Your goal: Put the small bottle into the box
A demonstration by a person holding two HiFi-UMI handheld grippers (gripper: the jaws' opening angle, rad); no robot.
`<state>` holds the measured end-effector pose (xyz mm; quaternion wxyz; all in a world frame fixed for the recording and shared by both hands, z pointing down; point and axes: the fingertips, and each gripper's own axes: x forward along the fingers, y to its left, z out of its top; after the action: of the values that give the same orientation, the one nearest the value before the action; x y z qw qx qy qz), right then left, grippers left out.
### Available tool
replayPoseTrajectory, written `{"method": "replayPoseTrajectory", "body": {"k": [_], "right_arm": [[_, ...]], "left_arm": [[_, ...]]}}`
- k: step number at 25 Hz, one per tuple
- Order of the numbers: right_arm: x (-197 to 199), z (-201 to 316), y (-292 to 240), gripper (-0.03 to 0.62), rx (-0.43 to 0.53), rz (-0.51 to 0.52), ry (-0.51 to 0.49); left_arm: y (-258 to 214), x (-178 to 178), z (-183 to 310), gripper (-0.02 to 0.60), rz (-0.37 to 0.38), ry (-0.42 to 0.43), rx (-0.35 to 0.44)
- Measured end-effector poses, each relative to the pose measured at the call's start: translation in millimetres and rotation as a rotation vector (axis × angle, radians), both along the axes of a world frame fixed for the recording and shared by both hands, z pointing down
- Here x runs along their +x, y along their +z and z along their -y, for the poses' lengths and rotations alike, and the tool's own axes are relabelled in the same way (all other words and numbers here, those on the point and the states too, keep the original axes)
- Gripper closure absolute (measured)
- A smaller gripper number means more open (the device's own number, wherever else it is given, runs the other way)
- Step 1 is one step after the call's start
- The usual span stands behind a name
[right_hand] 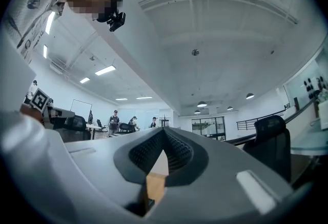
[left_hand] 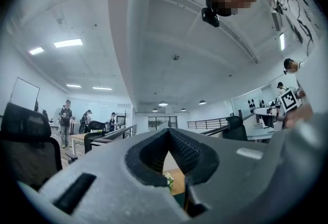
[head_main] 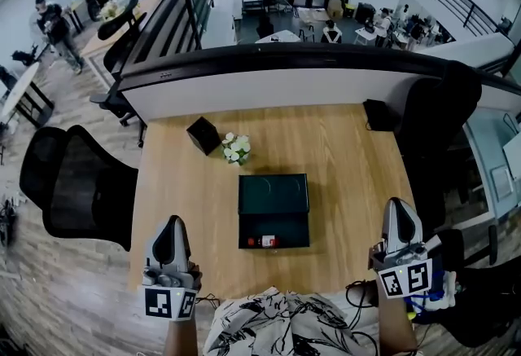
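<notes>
On table (head_main: 342, 151), small bottle (head_main: 264, 241) in box (head_main: 286, 229) — left gripper (head_main: 172, 222), right gripper (head_main: 400, 205), jaws pressed together

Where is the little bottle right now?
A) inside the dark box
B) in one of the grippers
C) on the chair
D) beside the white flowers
A: the small bottle lies inside the open dark box in the middle of the table.
</notes>
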<state>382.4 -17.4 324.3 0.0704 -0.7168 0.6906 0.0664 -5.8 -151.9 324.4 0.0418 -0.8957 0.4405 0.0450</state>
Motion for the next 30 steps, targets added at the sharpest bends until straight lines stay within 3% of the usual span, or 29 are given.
{"method": "replayPoseTrajectory", "body": {"k": [15,19,30], "right_arm": [[3.6,-5.3,5.4,0.588,0.002,-0.015,0.038],[2.1,-1.9,6.8,0.588,-0.006,-0.025,0.036],[-2.3,5.8,7.4,0.588,-0.017,-0.032,0.018]], "left_arm": [[16.4,-39.6,4.2,0.584,0.048,-0.088,0.012],[26.3,-49.6,10.0,0.584,0.042,-0.126,-0.021],[20.7,-34.1,10.8,0.584,0.061,-0.099,-0.004]]}}
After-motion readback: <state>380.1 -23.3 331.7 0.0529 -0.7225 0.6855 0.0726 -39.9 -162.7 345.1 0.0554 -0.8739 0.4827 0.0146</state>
